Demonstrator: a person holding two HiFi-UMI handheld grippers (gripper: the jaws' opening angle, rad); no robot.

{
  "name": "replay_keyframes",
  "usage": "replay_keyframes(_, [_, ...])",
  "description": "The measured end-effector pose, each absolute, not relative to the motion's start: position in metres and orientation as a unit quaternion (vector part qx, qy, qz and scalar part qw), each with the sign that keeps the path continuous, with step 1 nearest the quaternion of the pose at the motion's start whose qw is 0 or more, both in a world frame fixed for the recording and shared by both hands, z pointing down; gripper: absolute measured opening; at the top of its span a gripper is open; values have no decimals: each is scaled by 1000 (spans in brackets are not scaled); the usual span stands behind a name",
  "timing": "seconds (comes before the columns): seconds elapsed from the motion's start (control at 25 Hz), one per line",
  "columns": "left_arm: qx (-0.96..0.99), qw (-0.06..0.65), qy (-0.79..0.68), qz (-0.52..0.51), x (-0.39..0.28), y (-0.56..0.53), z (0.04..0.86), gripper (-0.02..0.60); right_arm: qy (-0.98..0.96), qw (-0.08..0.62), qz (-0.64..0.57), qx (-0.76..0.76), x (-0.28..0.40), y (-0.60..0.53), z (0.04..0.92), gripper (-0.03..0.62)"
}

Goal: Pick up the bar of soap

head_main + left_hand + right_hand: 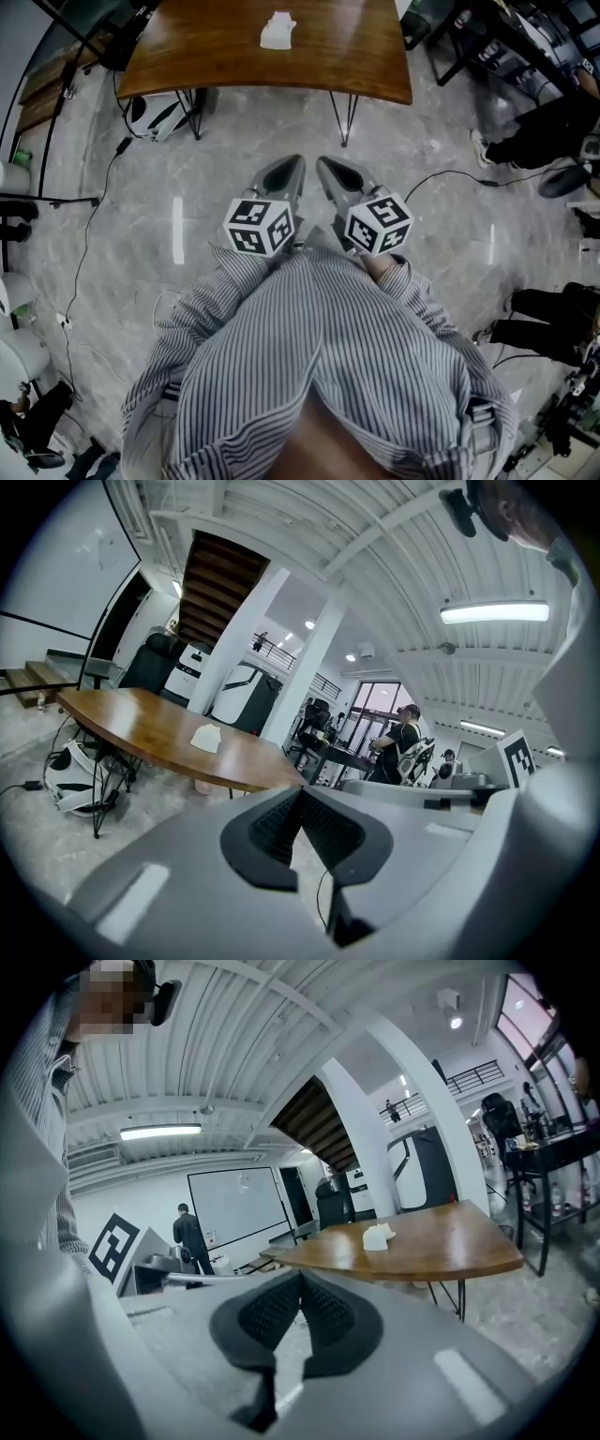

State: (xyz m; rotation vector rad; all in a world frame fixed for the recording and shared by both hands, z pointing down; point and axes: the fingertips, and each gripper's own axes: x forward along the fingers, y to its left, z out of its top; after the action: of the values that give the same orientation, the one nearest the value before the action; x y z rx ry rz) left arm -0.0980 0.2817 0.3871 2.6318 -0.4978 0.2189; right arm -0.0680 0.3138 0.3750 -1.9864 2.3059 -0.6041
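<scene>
We stand back from a curved brown wooden table (337, 66) on thin black metal legs. The small white bar of soap (277, 30) lies on its bare top, near the middle and well apart from both tools. The grey left gripper (292, 165) and the grey right gripper (325, 167), each carrying a black-and-white marker cube, hang side by side over the grey marbled floor (187, 197). They sit just in front of our grey-and-white striped shirt (319, 366), tips pointing toward the table. In the left gripper view the black ribbed pads (272, 827) meet at the tip with nothing caught between them, and the soap shows beyond on the tabletop, up and to the left of the jaws. In the right gripper view that tool's pads (272, 1314) are likewise pressed together and empty, with the soap resting on the wood up and to the right of them. A white-and-black rounded object (155, 114) sits on the floor beside the table's left legs, and a thin black cable (94, 225) trails across the stone nearby.
</scene>
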Motion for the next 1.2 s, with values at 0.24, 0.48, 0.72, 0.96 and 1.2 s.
replay_keyframes(0.24, [949, 234, -192, 83, -76, 261, 395, 6, 738, 17, -211, -641, -36, 299, 387, 3])
replay_keyframes(0.48, [943, 252, -196, 90, -51, 208, 413, 6, 732, 26, -221, -643, -4, 248, 398, 3])
replay_keyframes(0.72, [949, 242, -185, 77, -6, 118, 405, 6, 732, 26, -214, -646, 40, 163, 396, 3])
replay_keyframes(0.96, [957, 230, -158, 80, 44, 25, 387, 6, 736, 14, -205, -645, 80, 65, 382, 3])
replay_keyframes(1.2, [954, 236, -159, 98, 69, -37, 399, 6, 737, 8, -218, -640, 102, -6, 387, 3])
